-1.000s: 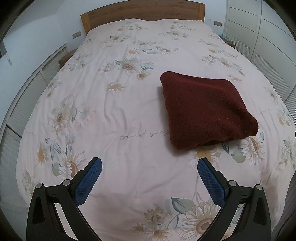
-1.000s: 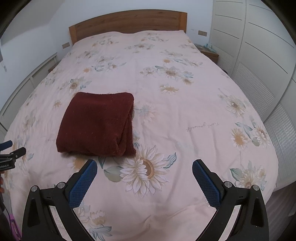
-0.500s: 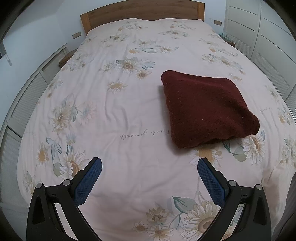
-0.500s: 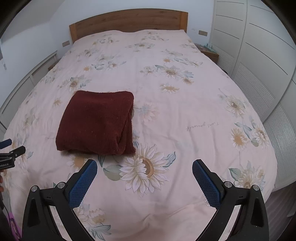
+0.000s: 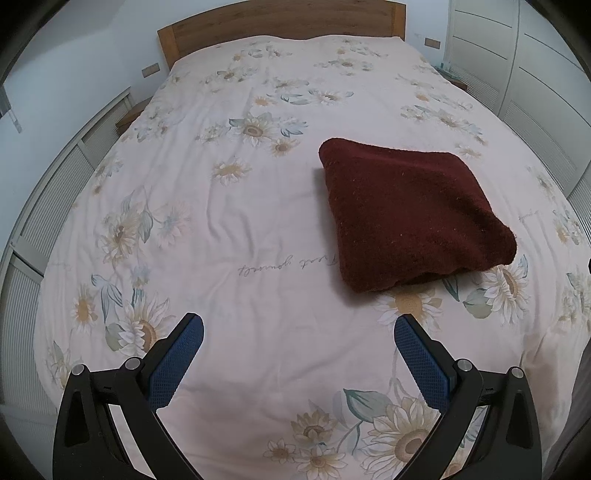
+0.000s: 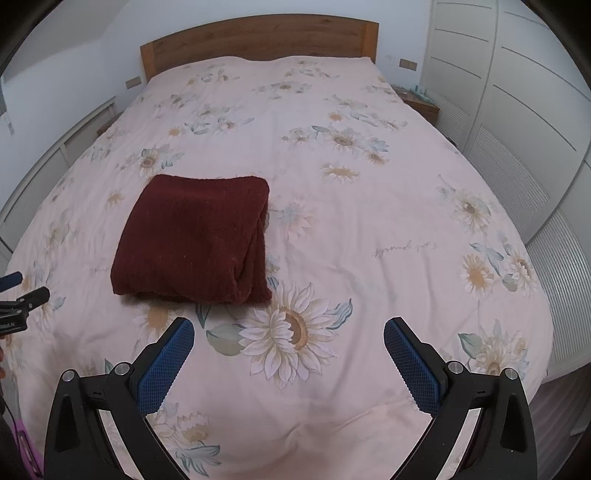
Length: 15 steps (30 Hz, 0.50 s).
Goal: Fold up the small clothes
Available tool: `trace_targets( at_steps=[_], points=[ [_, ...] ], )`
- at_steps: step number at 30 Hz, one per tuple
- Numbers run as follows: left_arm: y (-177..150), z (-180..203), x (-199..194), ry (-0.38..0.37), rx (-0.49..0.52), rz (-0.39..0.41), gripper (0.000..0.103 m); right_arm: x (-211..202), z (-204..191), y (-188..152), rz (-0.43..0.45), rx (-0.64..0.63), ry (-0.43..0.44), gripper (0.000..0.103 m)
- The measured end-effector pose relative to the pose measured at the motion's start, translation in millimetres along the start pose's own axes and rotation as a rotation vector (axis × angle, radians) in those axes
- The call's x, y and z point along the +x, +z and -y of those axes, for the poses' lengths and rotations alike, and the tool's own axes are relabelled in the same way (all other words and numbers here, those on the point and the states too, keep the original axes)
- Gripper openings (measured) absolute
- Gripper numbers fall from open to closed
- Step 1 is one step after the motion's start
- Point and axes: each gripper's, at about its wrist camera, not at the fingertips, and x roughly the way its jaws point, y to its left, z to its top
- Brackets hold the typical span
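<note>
Both tongs, left (image 5: 298, 334) & right (image 6: 289, 338), are held wide open, empty; red cloth (image 6: 195, 236) looks folded, so edges should be checked.

The cloth (image 5: 410, 218) (image 6: 195, 236) is a deep maroon, plain but for tiny pale flecks scattered across its nap. The bedspread (image 5: 258, 229) (image 6: 369, 221) under it is pale pink, printed with sunflowers in cream and white petals around yellow-brown centres, with grey-green leaves and a line of thin grey script. The headboard (image 5: 280, 27) (image 6: 258, 38) at the far end is warm brown wood with a visible grain. The wall (image 5: 74, 55) behind it is a pale bluish white. The wardrobe (image 6: 517, 110) on the right is white with slatted panels. Both the left gripper (image 5: 298, 330) and the right gripper (image 6: 288, 334) have black frames and blue pads (image 5: 177, 362) (image 6: 166, 365) with a fine cross-hatch pattern.
</note>
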Motion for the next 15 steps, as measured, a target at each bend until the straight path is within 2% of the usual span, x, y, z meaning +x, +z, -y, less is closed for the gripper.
trace_targets(
  at_steps=[15],
  points=[
    [2.2, 2.2, 0.3, 0.002, 0.013, 0.003, 0.102, 5.4, 0.2, -1.3, -0.016, -0.004, 0.003, 0.102]
  ],
)
